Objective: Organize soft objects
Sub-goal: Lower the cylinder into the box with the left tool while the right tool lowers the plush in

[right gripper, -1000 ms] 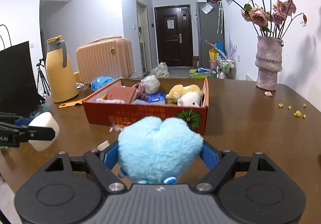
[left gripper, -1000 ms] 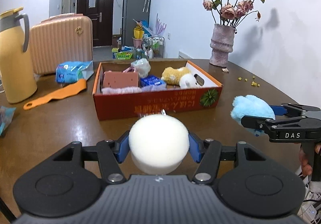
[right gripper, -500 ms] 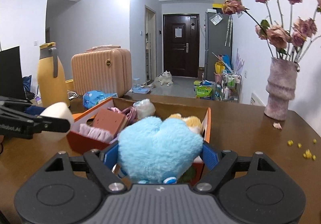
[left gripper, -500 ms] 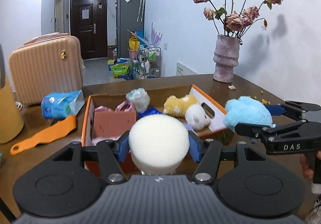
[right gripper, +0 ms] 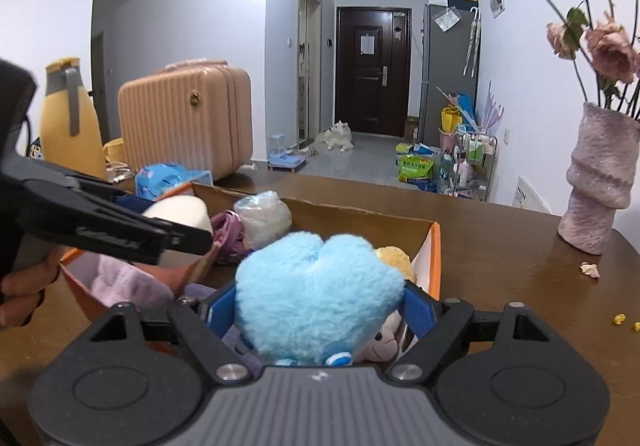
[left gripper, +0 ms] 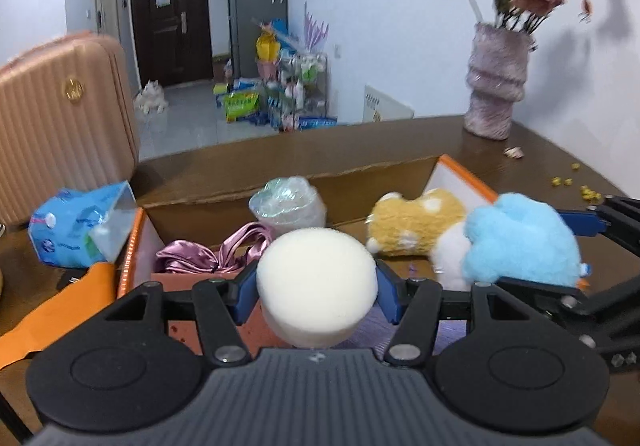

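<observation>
My left gripper (left gripper: 316, 292) is shut on a white round sponge (left gripper: 316, 284) and holds it above the orange cardboard box (left gripper: 460, 174). My right gripper (right gripper: 320, 304) is shut on a light blue heart-shaped plush (right gripper: 316, 294), also above the box (right gripper: 434, 254); the plush also shows in the left wrist view (left gripper: 520, 246). In the box lie a yellow plush (left gripper: 416, 220), a white plush (left gripper: 450, 254), a pink satin scrunchie (left gripper: 212, 256), a clear plastic bundle (left gripper: 288, 204) and a terracotta block (left gripper: 192, 278).
A blue tissue pack (left gripper: 76, 228) and an orange comb (left gripper: 60, 306) lie left of the box. A pink suitcase (left gripper: 60, 102) and a yellow jug (right gripper: 70, 114) stand behind. A vase of dried roses (left gripper: 498, 86) stands at the right, with small yellow bits (left gripper: 572, 182) nearby.
Both grippers have moved forward and up over the box, each still holding its object. The sponge and blue plush now hang above the box's contents.
</observation>
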The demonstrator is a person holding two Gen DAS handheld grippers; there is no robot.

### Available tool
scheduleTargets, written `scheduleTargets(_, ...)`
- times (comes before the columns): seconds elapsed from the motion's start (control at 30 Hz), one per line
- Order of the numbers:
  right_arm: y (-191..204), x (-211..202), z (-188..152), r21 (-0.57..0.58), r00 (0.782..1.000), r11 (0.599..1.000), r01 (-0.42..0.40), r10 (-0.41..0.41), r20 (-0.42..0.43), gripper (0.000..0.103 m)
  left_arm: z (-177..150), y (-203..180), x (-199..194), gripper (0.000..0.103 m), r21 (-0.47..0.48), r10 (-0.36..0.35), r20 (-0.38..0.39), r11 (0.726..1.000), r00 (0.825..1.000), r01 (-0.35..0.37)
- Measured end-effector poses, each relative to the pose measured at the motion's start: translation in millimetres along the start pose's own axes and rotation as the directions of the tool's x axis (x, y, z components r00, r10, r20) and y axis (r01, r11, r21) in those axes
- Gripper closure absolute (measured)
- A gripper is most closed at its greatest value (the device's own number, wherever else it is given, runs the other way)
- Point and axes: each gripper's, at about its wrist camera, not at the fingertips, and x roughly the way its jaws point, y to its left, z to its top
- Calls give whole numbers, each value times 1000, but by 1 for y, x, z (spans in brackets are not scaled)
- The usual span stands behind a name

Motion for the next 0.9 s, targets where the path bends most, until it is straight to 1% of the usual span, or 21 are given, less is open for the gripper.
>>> scheduleTargets(0.03,0,4,-2,-3,1000,1000,0,0,-5,20,0,2,9,42,-6,7,-13,1000,1000,-7)
scheduleTargets(0.1,-2,13,-5,-5,1000,1000,-1,1,-18,19,-1,7,22,30,-29,16,-25,999,1000,-16)
scheduleTargets(0.27,-2,26,-14,-9,999,1000,-11,11,-42,17,-5,13,31,29,-47,-10,-20,999,1000,9)
scheduleTargets(0.33,0,28,-15,-18,999,1000,-15,14,-44,10,-5,13,32,27,-50,-15,-15,999,1000,14)
scheduleTargets(0.37,1,28,-15,-28,999,1000,-12,11,-42,9,-5,13,31,27,-49,-17,-16,999,1000,17)
scheduleTargets(0.43,5,27,-16,-51,999,999,5,-7,-38,9,-4,13,31,27,-49,-17,-15,999,1000,16)
scheduleTargets(0.57,6,24,-15,-59,1000,998,5,-6,-22,8,-2,14,28,25,-54,-3,-10,999,1000,3)
scheduleTargets(0.63,4,21,-12,-56,1000,998,3,-4,-13,0,-2,15,25,25,-59,1,-7,998,1000,-2)
scheduleTargets(0.8,4,13,-8,-54,1000,998,16,-16,-1,0,-2,18,13,25,-70,15,2,997,1000,-15)
scheduleTargets(0.9,8,4,-4,-58,1000,998,24,-23,14,0,-1,19,-1,25,-69,28,16,997,999,-27)
